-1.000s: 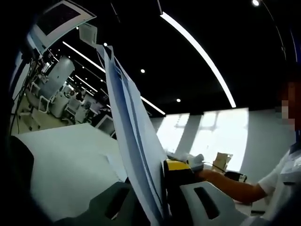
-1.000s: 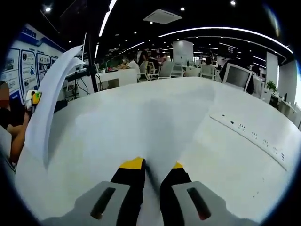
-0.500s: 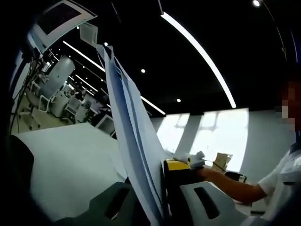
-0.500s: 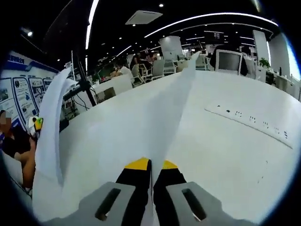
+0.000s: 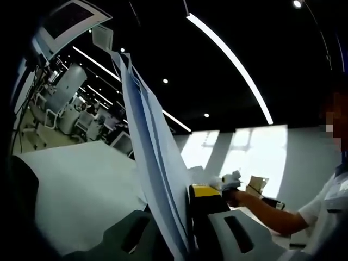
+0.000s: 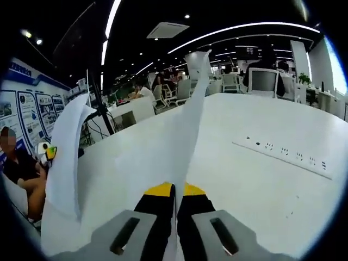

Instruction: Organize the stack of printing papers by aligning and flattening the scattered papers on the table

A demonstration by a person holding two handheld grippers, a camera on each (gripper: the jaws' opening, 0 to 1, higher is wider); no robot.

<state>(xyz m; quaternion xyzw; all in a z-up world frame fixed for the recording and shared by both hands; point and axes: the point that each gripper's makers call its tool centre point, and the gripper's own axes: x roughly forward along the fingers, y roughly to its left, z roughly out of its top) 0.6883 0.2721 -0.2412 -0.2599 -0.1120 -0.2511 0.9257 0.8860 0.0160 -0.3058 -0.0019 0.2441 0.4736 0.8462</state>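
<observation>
Right tool (image 6: 174, 191): jaws nearly together, pinching a paper edge; the papers (image 6: 187, 119) now rise upright from between the tips. A second ago the jaws stood apart over the flat sheet on the bench (image 6: 261, 179); half a second ago they closed and the sheet began to lift, now it stands higher.

Left tool (image 5: 182, 217): narrow, clamped on the papers (image 5: 149, 147), several sheets held on edge and fanned a little at the top, corners not matched. No real change here over the last second. The right tool (image 5: 228, 182) shows past the sheets in the left gripper view and has moved up slightly.

In the right gripper view the left tool (image 6: 48, 152) holds the far end, where the paper curls up in a tall fold (image 6: 68, 157).

So: both ends are now gripped and the stack is partly off the bench. Judgement: this is the gather-and-lift step before tapping edges square. Alignment is not yet done, the sheets look loose and bowed, so flattening remains.
</observation>
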